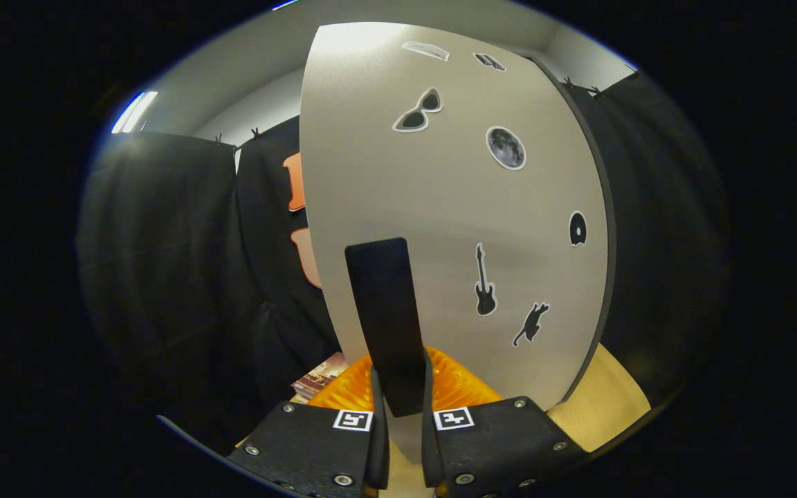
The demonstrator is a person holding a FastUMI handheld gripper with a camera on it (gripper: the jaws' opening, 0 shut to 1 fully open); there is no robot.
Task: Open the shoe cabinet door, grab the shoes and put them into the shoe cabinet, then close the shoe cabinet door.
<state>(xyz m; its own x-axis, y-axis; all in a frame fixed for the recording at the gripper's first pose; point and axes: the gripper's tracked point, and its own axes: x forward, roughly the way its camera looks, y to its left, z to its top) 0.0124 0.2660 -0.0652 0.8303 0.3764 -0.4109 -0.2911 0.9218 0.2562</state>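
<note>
Nearest, the gripper (402,415) has both fingers pressed on the dark handle (388,318) that stands out from the shoe cabinet door (440,207); the clamp gives purchase for swinging the panel. Just beneath the handle an orange ribbed object (461,384) shows, unidentified. The door, pale and carrying stickers, a guitar sticker (485,282) among them, stands directly ahead, its dark edge to the right. Judged stage: door being worked, direction uncertain. Shoes' position undetermined. A wooden surface (606,401) lies below the door; black cloth (163,263) hangs beyond.

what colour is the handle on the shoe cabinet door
Black, in the gripper view: the handle sits between the tongs, on the pale grey door.
</note>
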